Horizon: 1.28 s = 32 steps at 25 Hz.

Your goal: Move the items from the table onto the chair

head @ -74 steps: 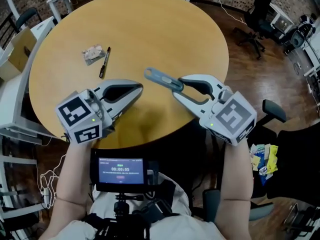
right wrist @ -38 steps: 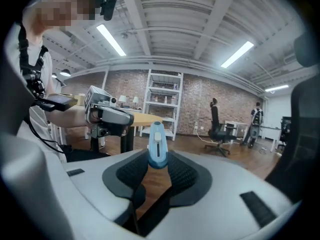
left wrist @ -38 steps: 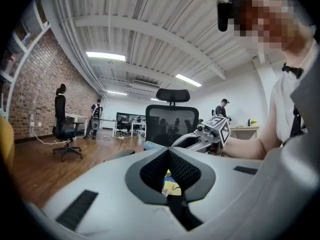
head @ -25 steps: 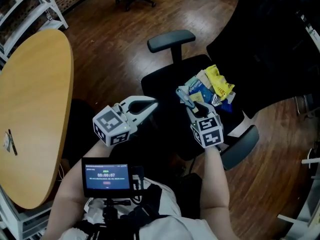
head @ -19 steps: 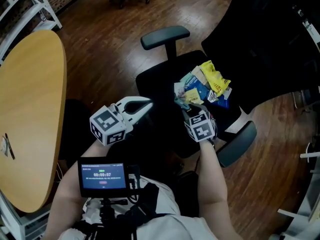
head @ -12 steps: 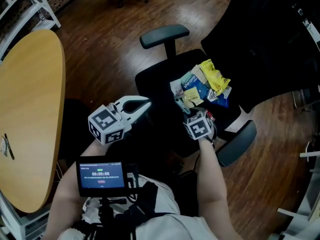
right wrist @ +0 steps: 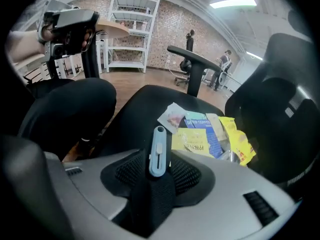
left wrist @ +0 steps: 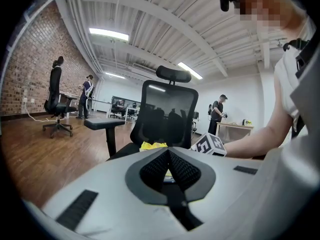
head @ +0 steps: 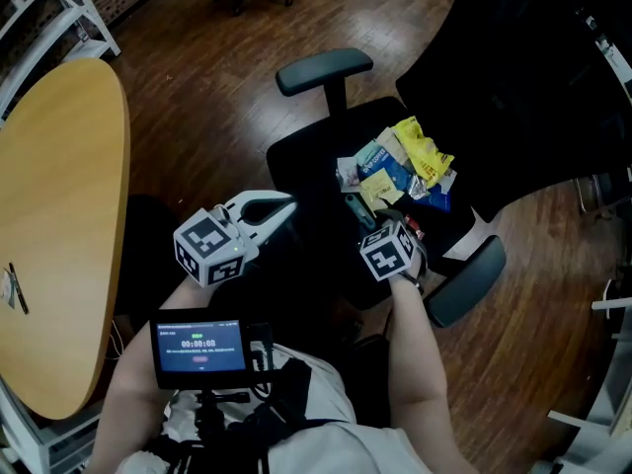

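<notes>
My right gripper [head: 367, 221] hangs low over the black chair seat [head: 311, 156], just in front of a pile of snack packets [head: 400, 171]. A blue utility knife [right wrist: 158, 151] stands between its jaws, which are opening. The knife leans on the left pad [right wrist: 132, 171], and a slim gap shows on its other side. Its tip [head: 353, 206] points at the pile of packets [right wrist: 205, 136]. My left gripper [head: 284, 203] is shut and empty, held left of the seat. On the round table [head: 59, 196] a marker and a small packet [head: 12, 289] lie at the far left edge.
The chair's armrests [head: 324, 67] [head: 464, 282] flank the seat, and its tall back [left wrist: 167, 114] rises behind. A small screen [head: 199, 342] sits at my waist. Wooden floor surrounds the chair. People and other chairs [left wrist: 57, 109] stand far off.
I turned from the table to the chair, my right gripper carrying the knife. Over the last second it lowered the knife onto the seat beside the packets. The left gripper barely moved.
</notes>
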Available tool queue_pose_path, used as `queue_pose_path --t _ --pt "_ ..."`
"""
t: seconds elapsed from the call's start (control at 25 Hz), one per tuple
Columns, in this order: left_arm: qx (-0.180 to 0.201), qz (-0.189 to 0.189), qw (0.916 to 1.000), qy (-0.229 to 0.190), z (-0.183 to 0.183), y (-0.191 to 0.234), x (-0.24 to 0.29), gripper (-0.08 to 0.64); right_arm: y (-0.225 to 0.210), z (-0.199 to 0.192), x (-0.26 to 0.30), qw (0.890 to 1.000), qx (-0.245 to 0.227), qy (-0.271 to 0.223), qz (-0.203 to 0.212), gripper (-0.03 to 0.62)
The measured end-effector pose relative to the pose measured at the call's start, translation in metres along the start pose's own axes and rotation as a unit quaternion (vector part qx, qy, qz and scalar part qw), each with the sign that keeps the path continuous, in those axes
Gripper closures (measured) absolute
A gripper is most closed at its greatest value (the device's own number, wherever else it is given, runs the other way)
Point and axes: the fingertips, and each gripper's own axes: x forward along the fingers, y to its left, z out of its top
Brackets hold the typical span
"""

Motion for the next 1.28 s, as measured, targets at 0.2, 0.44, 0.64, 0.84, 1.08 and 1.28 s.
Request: queue_pose_path --t 0.2,0.44,0.64,0.84,1.08,1.28 --pt "0.019 -0.002 0.9998 0.005 0.005 0.001 0.003 0.546 0.012 0.012 -0.003 0.999 0.0 -0.03 0.029 0.423" --pt "0.024 0.004 0.9995 -0.018 0.033 0.001 -0.015 0.546 0.029 0.103 -0.053 0.969 0.009 -0.237 0.073 0.588" --pt "0.038 0.039 0.9977 -0.041 0.076 0.002 -0.068 0.546 0.06 0.211 -0.119 0.909 0.026 -0.385 0.156 0.588" --pt "0.038 0.098 0.9922 -0.067 0.132 0.007 -0.125 0.546 0.106 0.301 -0.181 0.853 -0.007 -0.471 0.223 0.588" --pt "0.036 0.174 0.9811 -0.078 0.16 0.013 -0.205 0.546 0.158 0.374 -0.224 0.807 -0.019 -0.505 0.305 0.588" --pt "0.016 0.22 0.9715 -0.086 0.154 0.02 -0.256 0.546 0.211 0.394 -0.232 0.791 -0.039 -0.503 0.346 0.588"
